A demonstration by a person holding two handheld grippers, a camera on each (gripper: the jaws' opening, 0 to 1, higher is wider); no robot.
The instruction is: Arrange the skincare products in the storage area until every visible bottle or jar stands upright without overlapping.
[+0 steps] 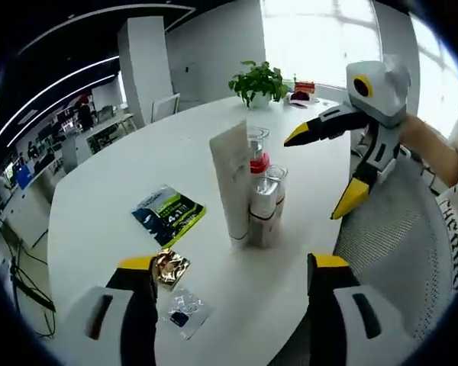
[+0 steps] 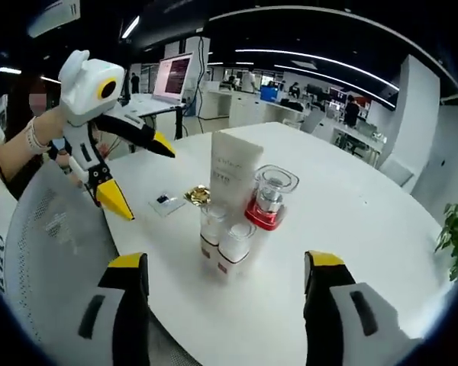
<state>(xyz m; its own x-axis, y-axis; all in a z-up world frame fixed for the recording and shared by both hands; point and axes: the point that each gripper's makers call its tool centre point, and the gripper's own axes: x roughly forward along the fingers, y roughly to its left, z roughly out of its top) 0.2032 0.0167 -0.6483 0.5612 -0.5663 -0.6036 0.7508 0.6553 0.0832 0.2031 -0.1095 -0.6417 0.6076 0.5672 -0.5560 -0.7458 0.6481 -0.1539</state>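
Near the edge of a round white table point(image 1: 137, 152) stands a tight cluster: a tall white tube point(image 1: 230, 179), a clear bottle with a red base point(image 1: 258, 156) and two small white bottles point(image 1: 263, 210) point(image 1: 276, 183), all upright. In the right gripper view the tube point(image 2: 235, 171), the red-based bottle point(image 2: 271, 194) and the small bottles point(image 2: 212, 225) point(image 2: 235, 245) stand just ahead. My left gripper point(image 1: 234, 263) is open and holds nothing, short of the cluster. My right gripper point(image 2: 225, 261) is open too. Each shows in the other's view, the right gripper point(image 1: 323, 169) and the left gripper point(image 2: 140, 172), both off the table edge.
A green and black sachet point(image 1: 168, 215), a gold sachet point(image 1: 170, 268) and a small clear packet point(image 1: 183, 313) lie flat left of the cluster. A potted plant point(image 1: 258, 82) stands at the far edge. A grey mesh chair point(image 1: 397, 236) sits against the table's near edge.
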